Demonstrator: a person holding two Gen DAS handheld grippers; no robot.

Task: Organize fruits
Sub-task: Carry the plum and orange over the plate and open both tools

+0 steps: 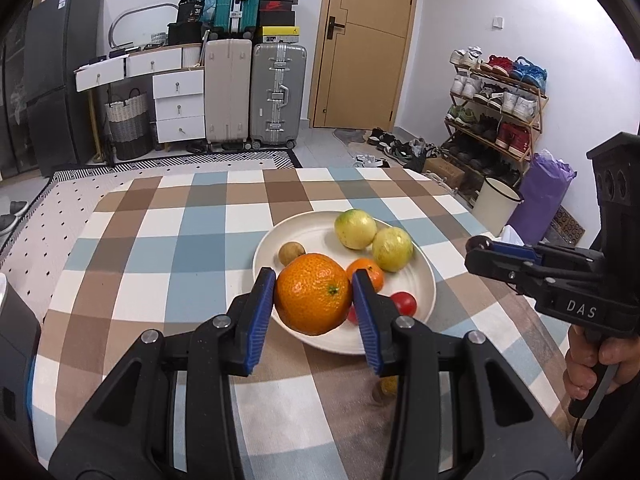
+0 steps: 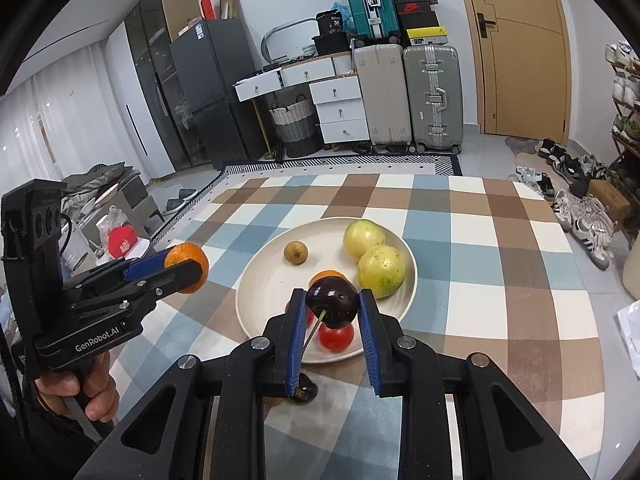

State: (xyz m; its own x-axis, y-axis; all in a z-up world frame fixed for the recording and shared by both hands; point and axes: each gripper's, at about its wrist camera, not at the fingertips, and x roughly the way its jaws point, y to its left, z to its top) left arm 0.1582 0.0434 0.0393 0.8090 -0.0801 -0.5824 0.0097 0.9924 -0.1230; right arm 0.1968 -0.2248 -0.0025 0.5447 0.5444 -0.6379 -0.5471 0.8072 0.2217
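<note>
My left tool point(image 1: 313, 294) grips the orange point(image 1: 313, 294) above the near rim of the plate point(image 1: 424, 276), ready to set down. My right tool point(image 2: 331, 307) clamps a dark plum point(image 2: 332, 306) over the plate, where other fruits lie gathered.

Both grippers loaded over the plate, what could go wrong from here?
1. The right gripper holds the round, glossy dark fruit only at its sides; it might slip and land on the tomatoes below.
2. The plate is already crowded; the orange in the left gripper could knock the small orange or roll off.
3. Both grippers converging on the plate may collide.
</note>
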